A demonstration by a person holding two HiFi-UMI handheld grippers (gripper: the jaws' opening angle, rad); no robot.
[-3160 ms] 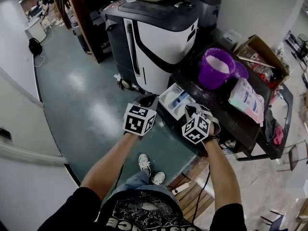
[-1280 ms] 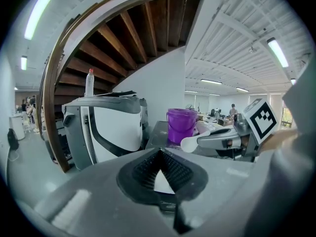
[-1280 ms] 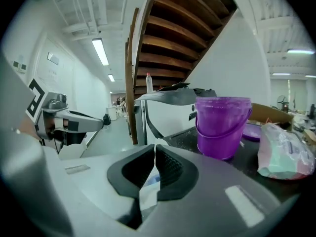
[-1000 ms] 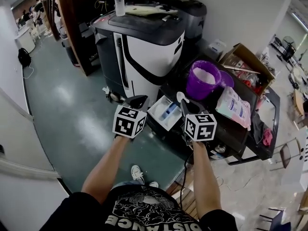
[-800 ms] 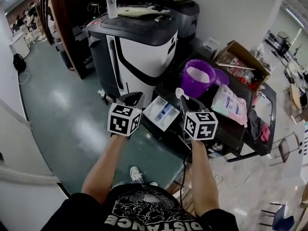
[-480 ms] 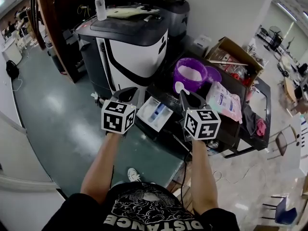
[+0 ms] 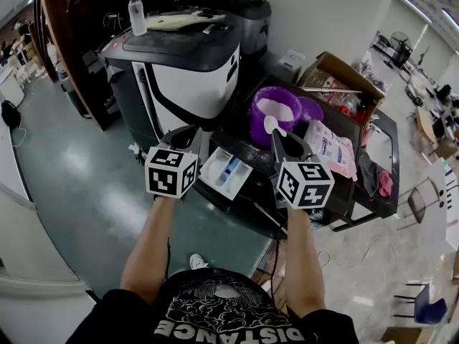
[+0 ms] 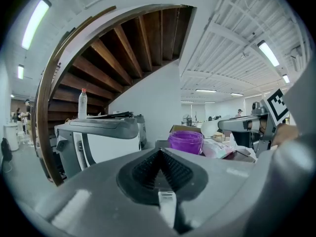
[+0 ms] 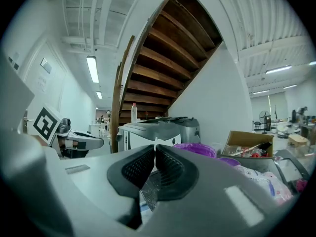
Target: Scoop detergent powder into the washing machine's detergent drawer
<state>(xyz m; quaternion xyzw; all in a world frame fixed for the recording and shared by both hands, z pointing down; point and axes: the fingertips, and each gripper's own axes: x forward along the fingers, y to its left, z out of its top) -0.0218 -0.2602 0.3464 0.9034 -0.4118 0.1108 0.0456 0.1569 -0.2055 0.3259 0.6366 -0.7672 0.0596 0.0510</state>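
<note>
Likely loading scoop (image 7: 271,125) — right fingers (image 7: 287,146) clamping it at powder tub's (image 7: 275,112) near rim | left fingers (image 7: 185,139) closed, empty | drawer (image 7: 226,172) sitting open, near-left of tub | next: dipping, carrying level

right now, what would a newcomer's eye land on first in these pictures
The purple bucket of white powder stands out first, just right of centre in the head view. In front of it the right gripper is shut on a white scoop. The open white detergent drawer lies between it and the left gripper, which is shut on nothing. Behind them stands the big black-and-white machine.
</note>
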